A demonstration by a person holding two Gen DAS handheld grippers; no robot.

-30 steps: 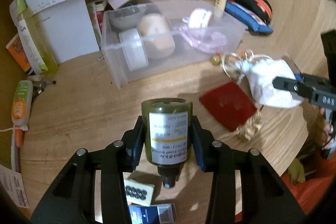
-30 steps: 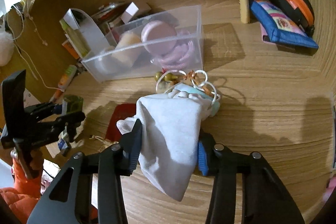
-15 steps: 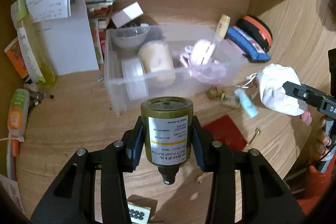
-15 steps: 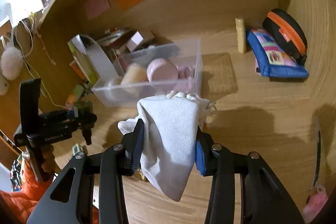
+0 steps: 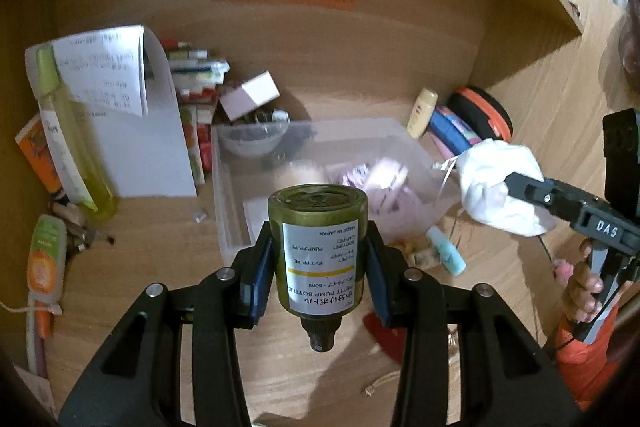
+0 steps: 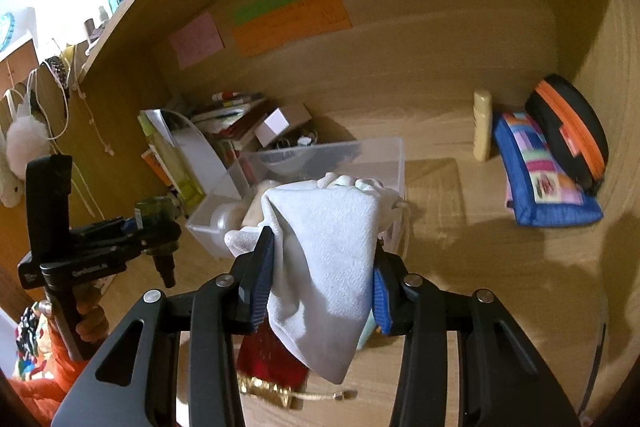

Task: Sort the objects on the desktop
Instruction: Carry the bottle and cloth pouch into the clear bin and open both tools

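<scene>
My left gripper (image 5: 318,267) is shut on an olive-green pump bottle (image 5: 318,247) with a white label, held upside down above the desk in front of the clear plastic bin (image 5: 228,195). My right gripper (image 6: 322,287) is shut on a white drawstring cloth pouch (image 6: 324,247), held in the air near the bin (image 6: 360,153). The pouch (image 5: 500,183) and right gripper also show at the right of the left wrist view. The left gripper with the bottle (image 6: 154,211) shows at the left of the right wrist view.
The bin holds pink and white items. A white paper stand (image 5: 132,131), yellow bottle (image 5: 76,155) and books stand left of it. A blue pouch (image 6: 536,179), black-orange case (image 6: 568,131) and cream tube (image 6: 482,125) lie right. A red pouch (image 6: 268,359) lies on the desk.
Both grippers have risen away from the desk with their loads. The bottle and the white pouch now hang higher, nearer the bin; the keyring items stay on the desk.
</scene>
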